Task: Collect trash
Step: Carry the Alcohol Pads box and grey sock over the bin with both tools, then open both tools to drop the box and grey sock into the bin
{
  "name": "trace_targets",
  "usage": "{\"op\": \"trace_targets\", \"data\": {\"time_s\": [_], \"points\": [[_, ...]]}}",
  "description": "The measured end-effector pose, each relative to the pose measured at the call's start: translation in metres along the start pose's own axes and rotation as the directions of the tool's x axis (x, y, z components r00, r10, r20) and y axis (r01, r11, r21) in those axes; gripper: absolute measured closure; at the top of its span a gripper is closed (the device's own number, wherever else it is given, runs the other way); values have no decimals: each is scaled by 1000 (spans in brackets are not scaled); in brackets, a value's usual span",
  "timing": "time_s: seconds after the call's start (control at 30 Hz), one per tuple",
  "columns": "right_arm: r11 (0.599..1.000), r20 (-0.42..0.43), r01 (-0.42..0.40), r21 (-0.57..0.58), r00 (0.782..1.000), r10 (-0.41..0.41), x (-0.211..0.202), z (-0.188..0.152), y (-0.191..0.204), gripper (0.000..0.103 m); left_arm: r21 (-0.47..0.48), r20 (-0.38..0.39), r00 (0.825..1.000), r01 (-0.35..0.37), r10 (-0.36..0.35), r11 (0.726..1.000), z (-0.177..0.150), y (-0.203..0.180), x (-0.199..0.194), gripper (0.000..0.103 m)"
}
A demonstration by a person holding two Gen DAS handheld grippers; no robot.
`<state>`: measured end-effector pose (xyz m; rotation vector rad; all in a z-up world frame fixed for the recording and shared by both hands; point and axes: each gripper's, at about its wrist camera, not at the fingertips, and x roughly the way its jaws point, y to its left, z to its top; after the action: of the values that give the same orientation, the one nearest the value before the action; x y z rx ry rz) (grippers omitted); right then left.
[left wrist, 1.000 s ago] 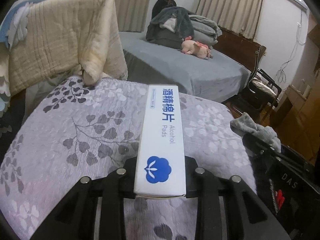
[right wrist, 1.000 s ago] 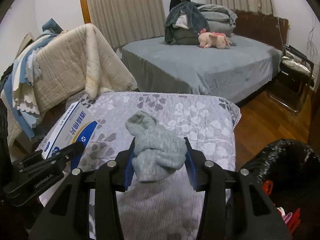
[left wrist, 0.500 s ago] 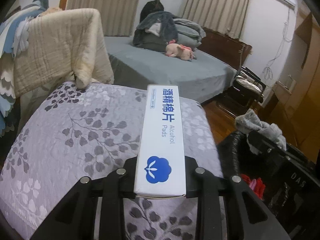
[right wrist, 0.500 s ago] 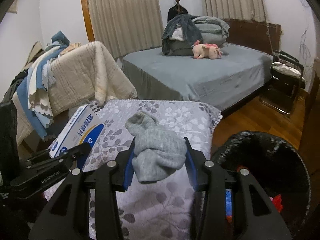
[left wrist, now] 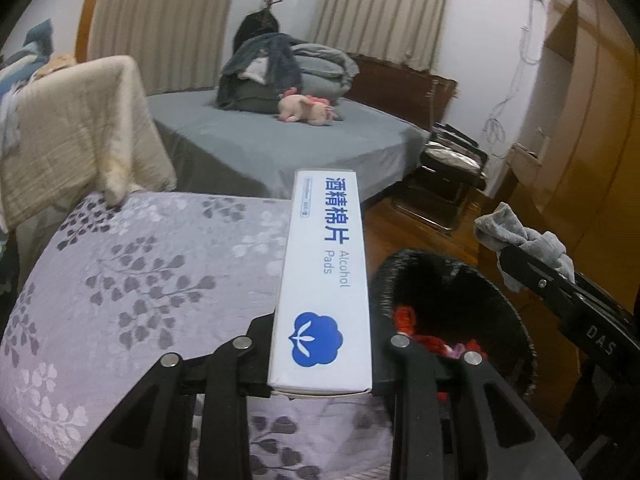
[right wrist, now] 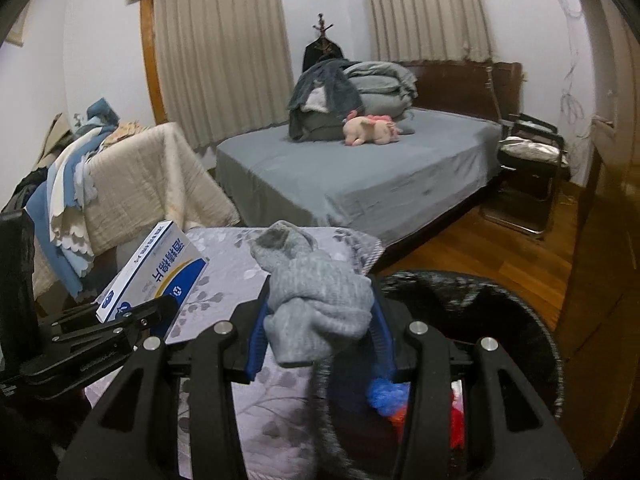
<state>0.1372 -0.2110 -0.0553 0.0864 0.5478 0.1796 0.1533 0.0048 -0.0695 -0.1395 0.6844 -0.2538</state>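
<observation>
My left gripper (left wrist: 322, 354) is shut on a white alcohol pads box (left wrist: 325, 280) with blue print, held over the right edge of the grey floral quilt (left wrist: 132, 280). The box also shows in the right wrist view (right wrist: 154, 270). My right gripper (right wrist: 318, 328) is shut on a rolled grey sock (right wrist: 316, 292), also seen in the left wrist view (left wrist: 520, 240). A black-lined trash bin (right wrist: 500, 304) with red and blue trash inside stands just right of both grippers; its rim shows in the left wrist view (left wrist: 448, 272).
A grey bed (right wrist: 360, 176) with folded bedding and a pink plush toy (right wrist: 370, 130) lies ahead. A beige blanket (left wrist: 76, 136) hangs at the left. A folding chair (right wrist: 528, 168) stands on the wooden floor (right wrist: 492, 248) at the right.
Both grippers have moved right with their loads, off the middle of the quilt toward the bin. The bin has come into full view under and beside them.
</observation>
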Motion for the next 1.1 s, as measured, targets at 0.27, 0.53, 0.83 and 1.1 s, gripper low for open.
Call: {"op": "trace_targets", "data": {"time_s": [0.27,0.53,0.83,1.1], "points": [[997,32,71,43,997,-72,-23,-3,-36,61,67,3,998,61,-61,996,5,-49,7,73],[987,37,135,82,990,-138,-35,-10,-73,60,120,-4,994,113,-113,986,8,-88,22,73],[970,11,209,123,977,-212,-30,-22,-109,60,175,-57,983,179,-172,968,4,-130,58,73],[959,-35,254,124,967,-251,-8,-31,-134,59,204,-102,976,210,-192,956,1,-154,94,73]]}}
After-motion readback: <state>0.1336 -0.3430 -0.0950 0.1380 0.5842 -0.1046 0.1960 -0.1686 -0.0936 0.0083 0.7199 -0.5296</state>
